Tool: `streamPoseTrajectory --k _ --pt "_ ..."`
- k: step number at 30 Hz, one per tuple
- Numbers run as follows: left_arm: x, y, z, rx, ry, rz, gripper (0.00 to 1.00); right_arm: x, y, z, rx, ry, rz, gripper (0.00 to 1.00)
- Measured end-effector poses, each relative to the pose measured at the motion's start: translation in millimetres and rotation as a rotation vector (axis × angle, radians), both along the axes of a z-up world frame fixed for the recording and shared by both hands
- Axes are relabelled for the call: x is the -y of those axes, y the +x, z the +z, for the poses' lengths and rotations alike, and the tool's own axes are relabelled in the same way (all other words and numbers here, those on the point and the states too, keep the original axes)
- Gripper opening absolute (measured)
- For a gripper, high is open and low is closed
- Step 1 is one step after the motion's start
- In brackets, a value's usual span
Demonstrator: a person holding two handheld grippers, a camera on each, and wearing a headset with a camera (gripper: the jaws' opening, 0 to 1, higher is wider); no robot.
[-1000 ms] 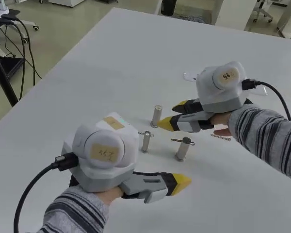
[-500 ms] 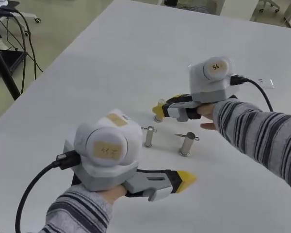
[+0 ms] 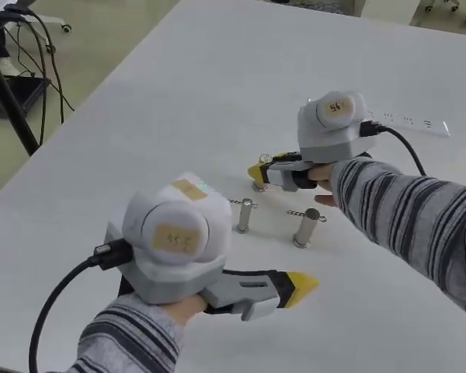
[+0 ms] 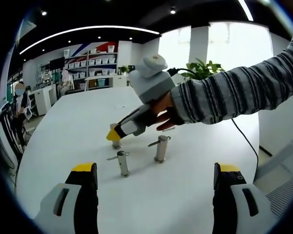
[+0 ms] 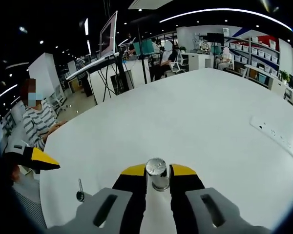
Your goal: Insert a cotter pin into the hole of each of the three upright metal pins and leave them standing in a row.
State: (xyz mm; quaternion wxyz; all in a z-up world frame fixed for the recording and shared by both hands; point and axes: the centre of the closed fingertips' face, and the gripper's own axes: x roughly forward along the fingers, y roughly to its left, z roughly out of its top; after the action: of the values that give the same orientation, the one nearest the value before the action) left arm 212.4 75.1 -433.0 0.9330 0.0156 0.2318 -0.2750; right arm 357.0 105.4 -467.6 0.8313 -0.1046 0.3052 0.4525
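Head view: white tabletop [image 3: 179,93], 3 upright metal pins near its middle.

- Right claw [image 3: 258,172]: reaches in from the right with a striped sleeve behind it. Its yellow tips are pressed against the rear metal pin [image 3: 259,185], 1 on each side. The right gripper view confirms this, with the rear metal pin [image 5: 156,173] pinched between the 2 jaws of the right claw [image 5: 158,170] and its round top just above the yellow tips. The pin is upright with its base on the tabletop.
- Middle metal pin [image 3: 245,215]: upright, free of both claws, with a cotter pin [image 3: 234,202] through its top that sticks out to the left.
- Right-hand metal pin [image 3: 307,227]: upright, just beside the middle one, with a second cotter pin [image 3: 295,214] through its head.
- Left claw [image 3: 295,286]: low at the near edge, well apart from all 3 pins. In the left gripper view the left claw [image 4: 155,168] has its jaws spread wide and holds nothing. The pins stand beyond it.
- Power strip [image 3: 412,123]: lies flat on the tabletop, beyond the right claw.
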Motion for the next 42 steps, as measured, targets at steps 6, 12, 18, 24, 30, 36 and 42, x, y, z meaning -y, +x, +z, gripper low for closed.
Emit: streamPoseTrajectory --k 6,12,18,24,30,36,42 --pt "-0.1 0.4 -0.8 -0.003 0.001 0.002 0.98 0.7 1.4 0.1 -0.014 -0.004 0.015 0.11" --pt "2.9 -0.7 -2.4 -0.01 -0.001 -0.009 0.98 2.2 1.0 3.1 -0.014 -0.017 0.014 0.09" --pt "1.8 -0.4 -2.1 -0.013 -0.004 -0.006 0.98 4.2 -2.3 11.2 0.001 -0.016 0.02 0.09" --pt "0.5 -0.4 -2.7 -0.013 0.0 -0.001 0.98 15.4 -3.6 22.5 0.039 -0.044 0.023 0.09" --pt "2.2 -1.0 -5.0 -0.017 0.007 -0.008 0.98 38.5 -9.7 29.8 0.066 -0.077 0.015 0.09" --pt "-0.1 0.3 -2.3 0.006 0.022 -0.002 0.98 68.3 -14.6 32.6 0.077 -0.093 -0.029 0.09" --pt "-1.4 0.5 -0.6 0.027 0.005 0.011 0.98 101.8 -23.7 27.9 0.072 -0.128 -0.06 0.09"
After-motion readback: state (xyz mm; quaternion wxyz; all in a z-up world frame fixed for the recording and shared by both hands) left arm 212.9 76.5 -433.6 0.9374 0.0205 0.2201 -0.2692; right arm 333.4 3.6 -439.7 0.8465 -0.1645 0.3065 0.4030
